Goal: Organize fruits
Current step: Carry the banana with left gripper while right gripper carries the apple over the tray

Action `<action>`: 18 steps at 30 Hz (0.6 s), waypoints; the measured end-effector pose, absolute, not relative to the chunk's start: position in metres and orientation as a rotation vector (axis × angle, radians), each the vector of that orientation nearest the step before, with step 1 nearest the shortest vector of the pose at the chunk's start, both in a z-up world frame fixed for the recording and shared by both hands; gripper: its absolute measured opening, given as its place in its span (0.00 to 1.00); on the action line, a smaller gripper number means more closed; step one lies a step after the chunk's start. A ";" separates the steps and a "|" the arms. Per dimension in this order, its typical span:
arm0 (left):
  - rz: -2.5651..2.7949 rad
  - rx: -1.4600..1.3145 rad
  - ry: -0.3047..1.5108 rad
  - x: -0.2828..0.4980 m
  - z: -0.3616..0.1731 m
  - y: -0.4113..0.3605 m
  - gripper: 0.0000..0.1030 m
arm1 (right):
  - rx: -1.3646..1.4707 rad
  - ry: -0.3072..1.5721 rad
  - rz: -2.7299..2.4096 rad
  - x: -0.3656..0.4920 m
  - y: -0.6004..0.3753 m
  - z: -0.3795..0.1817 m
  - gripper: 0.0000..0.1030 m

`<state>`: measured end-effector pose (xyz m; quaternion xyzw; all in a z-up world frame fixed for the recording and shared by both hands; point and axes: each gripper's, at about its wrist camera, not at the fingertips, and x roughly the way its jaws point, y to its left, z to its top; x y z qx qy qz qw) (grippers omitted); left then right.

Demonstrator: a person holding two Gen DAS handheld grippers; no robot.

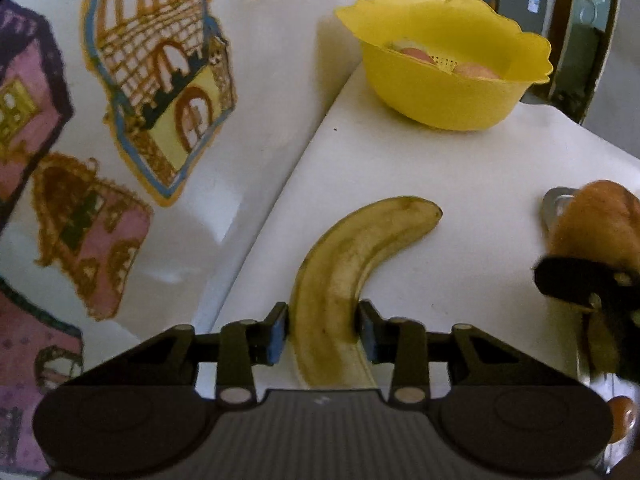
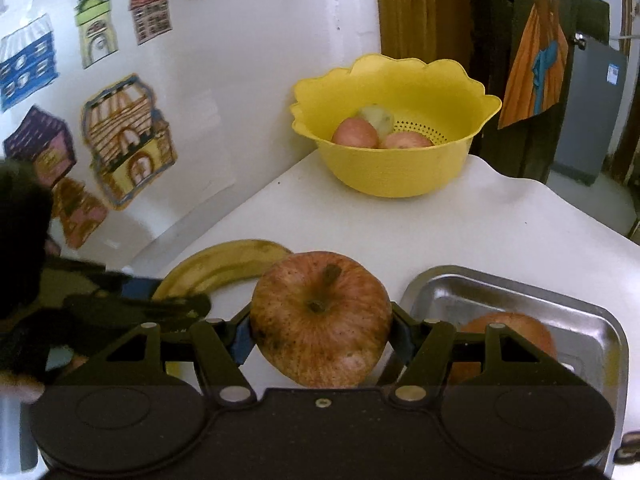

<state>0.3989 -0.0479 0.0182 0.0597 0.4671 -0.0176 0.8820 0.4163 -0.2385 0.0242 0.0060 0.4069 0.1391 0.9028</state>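
Both claws are loaded: the left claw (image 1: 323,332) has its blue pads clamped across the thick lower part of a ripe, brown-streaked yellow banana (image 1: 352,276), whose tip curves out ahead over the white worktop (image 1: 460,184); whether the fruit is lifted clear or resting there I cannot tell. Beside it, the right claw (image 2: 320,334) is clamped on a blotchy red-and-yellow apple (image 2: 320,320), stalk facing up, pads at its widest sides. Well beyond, at the worktop's far corner against the wall, stands a scalloped yellow plastic colander bowl (image 2: 400,176) already holding two reddish apples and a pale greenish fruit. Just right of the held apple lies a shiny metal tray (image 2: 520,292) with another reddish fruit in it. To my eye the banana is soft and easily bruised, so a light squeeze near its middle suits it; the apple is firm, round, rather smooth, so it could roll out unless gripped across its broadest part.
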 end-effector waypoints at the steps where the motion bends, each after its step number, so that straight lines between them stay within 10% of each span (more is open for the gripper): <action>1: -0.035 0.132 0.965 0.399 0.018 -0.048 0.48 | 0.010 0.834 0.289 0.410 -0.238 0.024 0.65; 18: -0.124 -0.098 1.030 0.375 0.021 -0.028 0.37 | -0.010 0.827 0.283 0.382 -0.224 0.014 0.65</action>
